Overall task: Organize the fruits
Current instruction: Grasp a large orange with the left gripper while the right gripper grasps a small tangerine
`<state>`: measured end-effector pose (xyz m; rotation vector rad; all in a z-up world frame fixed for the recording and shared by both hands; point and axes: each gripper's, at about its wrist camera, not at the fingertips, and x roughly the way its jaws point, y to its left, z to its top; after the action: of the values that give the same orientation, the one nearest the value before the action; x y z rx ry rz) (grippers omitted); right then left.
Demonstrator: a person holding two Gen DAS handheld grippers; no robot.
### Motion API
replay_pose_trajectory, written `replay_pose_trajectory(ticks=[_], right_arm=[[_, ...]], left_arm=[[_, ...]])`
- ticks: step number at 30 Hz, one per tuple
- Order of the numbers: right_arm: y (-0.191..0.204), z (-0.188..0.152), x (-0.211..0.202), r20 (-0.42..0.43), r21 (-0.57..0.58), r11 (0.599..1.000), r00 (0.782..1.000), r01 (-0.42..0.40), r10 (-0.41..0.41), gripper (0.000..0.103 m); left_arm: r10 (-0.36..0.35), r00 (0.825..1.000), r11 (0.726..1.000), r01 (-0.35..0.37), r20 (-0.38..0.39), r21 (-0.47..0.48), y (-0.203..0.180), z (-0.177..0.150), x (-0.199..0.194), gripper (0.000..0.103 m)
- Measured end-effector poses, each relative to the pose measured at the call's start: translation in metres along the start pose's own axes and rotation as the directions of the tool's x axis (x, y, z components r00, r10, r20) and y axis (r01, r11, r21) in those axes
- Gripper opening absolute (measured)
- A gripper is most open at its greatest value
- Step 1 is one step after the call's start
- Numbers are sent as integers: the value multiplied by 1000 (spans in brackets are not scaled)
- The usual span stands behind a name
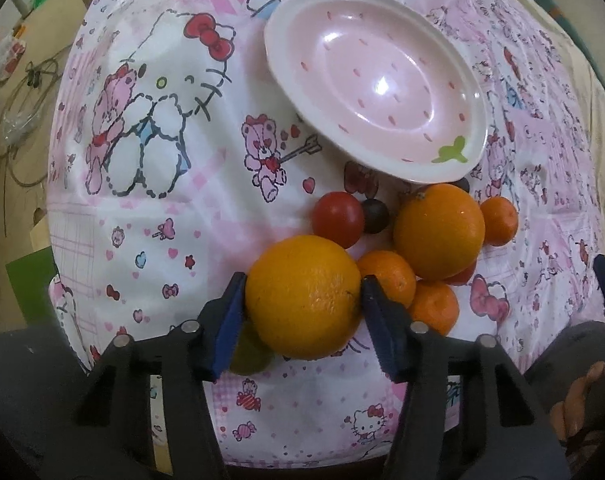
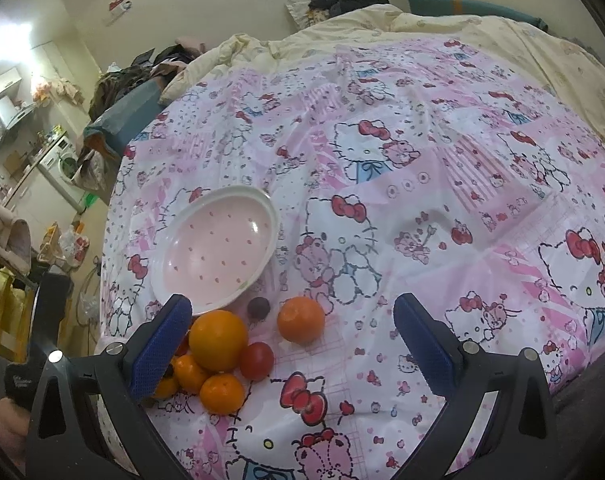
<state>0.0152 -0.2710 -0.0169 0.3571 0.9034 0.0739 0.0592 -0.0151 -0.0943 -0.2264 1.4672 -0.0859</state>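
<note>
My left gripper is shut on a large orange, its blue pads against both sides. Beyond it lie another large orange, several small mandarins, a red tomato and a dark plum. A green fruit peeks out under the left pad. A pink strawberry-pattern bowl stands empty behind the fruit. My right gripper is open and empty above the cloth; the bowl, an orange, a tomato, a plum and mandarins lie to its left.
A pink Hello Kitty cloth covers a bed, with a cream duvet behind it. The bed's left edge drops to a cluttered floor with cables. A washing machine and shelves stand far left.
</note>
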Motion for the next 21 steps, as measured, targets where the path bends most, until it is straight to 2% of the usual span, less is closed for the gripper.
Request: replay_pose_trajectory(ticks=[2, 6, 8, 9, 10, 12, 14, 18, 21], right_arm=[[-7, 1, 3, -15, 23, 1000, 1000, -3, 3, 103], [-25, 7, 10, -76, 100, 995, 997, -23, 30, 102], [-34, 13, 18, -124, 141, 989, 991, -32, 50, 99], [-36, 15, 23, -153, 146, 989, 986, -38, 61, 94], [-38, 17, 31, -189, 151, 987, 979, -53, 82, 86], [-41, 17, 53, -285, 194, 978, 949, -82, 136, 81], [-40, 13, 71, -343, 205, 975, 926, -89, 157, 74], [-27, 4, 98, -421, 143, 988, 900, -58, 114, 65], [-17, -1, 112, -444, 75, 997, 894, -29, 60, 64]], left_arm=[[-8, 1000, 1000, 8, 9, 4, 1, -1, -6, 51], [-36, 996, 999, 33, 78, 29, -1, -5, -37, 51], [-41, 993, 998, 35, 111, 51, -3, -5, -53, 51], [-31, 991, 997, 22, 132, 72, -4, -6, -61, 51], [-20, 989, 996, 7, 150, 87, -4, -6, -67, 51], [-3, 983, 994, -17, 185, 108, -4, -6, -74, 51], [-2, 978, 994, -20, 207, 106, 3, -5, -77, 51], [-27, 981, 998, 16, 190, 60, 17, -3, -68, 51], [-51, 983, 998, 44, 174, 47, 19, -6, -63, 51]])
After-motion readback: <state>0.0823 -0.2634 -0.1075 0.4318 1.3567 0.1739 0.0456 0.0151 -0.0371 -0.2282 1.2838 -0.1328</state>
